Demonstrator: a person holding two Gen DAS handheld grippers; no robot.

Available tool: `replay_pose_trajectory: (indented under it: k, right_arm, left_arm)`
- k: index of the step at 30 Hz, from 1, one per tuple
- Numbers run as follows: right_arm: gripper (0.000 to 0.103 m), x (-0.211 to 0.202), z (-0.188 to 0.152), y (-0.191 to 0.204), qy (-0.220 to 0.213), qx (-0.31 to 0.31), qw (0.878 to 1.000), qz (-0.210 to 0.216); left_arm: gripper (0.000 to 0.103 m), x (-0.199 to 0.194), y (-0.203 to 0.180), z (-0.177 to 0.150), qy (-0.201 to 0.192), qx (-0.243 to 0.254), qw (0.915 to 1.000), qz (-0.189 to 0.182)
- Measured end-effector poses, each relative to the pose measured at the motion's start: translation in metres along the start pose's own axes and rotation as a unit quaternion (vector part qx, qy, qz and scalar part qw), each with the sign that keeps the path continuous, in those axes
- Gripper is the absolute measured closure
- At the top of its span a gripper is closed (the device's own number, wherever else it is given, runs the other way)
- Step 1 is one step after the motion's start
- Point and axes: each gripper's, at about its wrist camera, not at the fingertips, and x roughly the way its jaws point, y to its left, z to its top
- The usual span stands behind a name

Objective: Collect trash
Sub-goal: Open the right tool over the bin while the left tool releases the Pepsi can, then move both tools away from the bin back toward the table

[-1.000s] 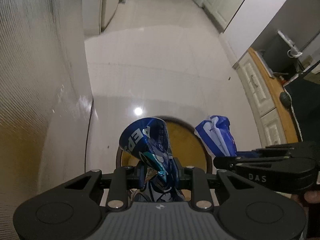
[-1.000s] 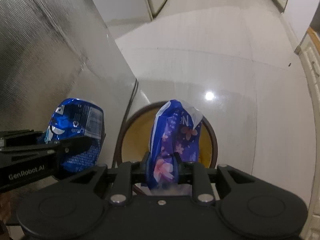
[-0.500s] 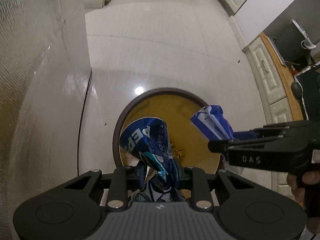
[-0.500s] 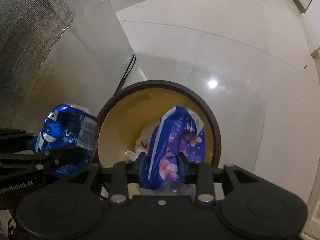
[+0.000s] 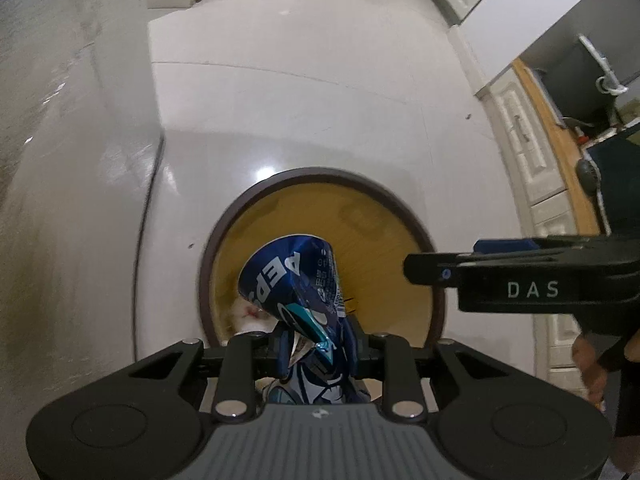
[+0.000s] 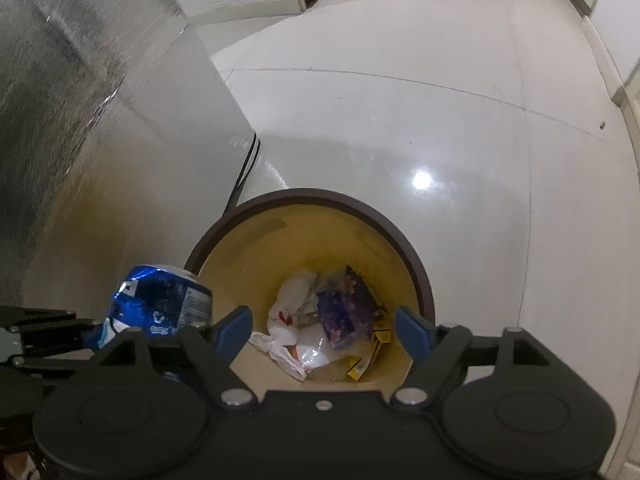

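A round bin (image 6: 420, 276) with a brown rim and yellow inside stands on the floor below both grippers. My left gripper (image 5: 318, 350) is shut on a crushed blue can (image 5: 294, 280) held over the bin (image 5: 320, 174). In the right wrist view the same can (image 6: 160, 304) hangs at the bin's left rim. My right gripper (image 6: 324, 330) is opening, its blue-tipped jaws wide apart with nothing between them. A purple flowered wrapper (image 6: 344, 308) lies inside the bin on white plastic trash (image 6: 292, 320).
A tall brushed-metal appliance (image 6: 80, 120) stands close on the left, with a black cable (image 6: 246, 168) down its edge. White cabinets (image 5: 532, 160) with a wooden counter run along the right. Glossy pale floor tiles (image 6: 400, 120) stretch ahead. A hand (image 5: 592, 364) holds the right gripper.
My right gripper's jaws have come apart and the purple wrapper has dropped into the bin. Both grippers sank closer to the bin. The left still grips the can.
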Motion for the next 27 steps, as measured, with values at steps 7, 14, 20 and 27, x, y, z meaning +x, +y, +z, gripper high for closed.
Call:
replay_pose_trajectory:
  k: [7,14,20,27]
  right_arm:
    - [0.012,-0.002,-0.013,-0.022,0.005,0.046,0.999,0.008]
    - [0.012,-0.006,-0.027,-0.026,0.013,0.041,0.999,-0.002]
    - [0.005,-0.012,-0.037,-0.027,0.015,0.041,0.999,-0.007]
    - [0.000,-0.023,-0.046,-0.025,0.006,0.034,0.999,-0.018]
  left_arm:
    - [0.037,0.012,-0.019,-0.003,0.032,0.033,0.9985,0.030]
    - [0.023,0.012,-0.012,-0.008,0.054,0.040,0.9955,0.067]
    - [0.014,0.001,-0.003,-0.006,0.053,0.036,0.9937,0.091]
    - [0.004,-0.012,0.002,-0.006,0.050,0.037,0.9927,0.103]
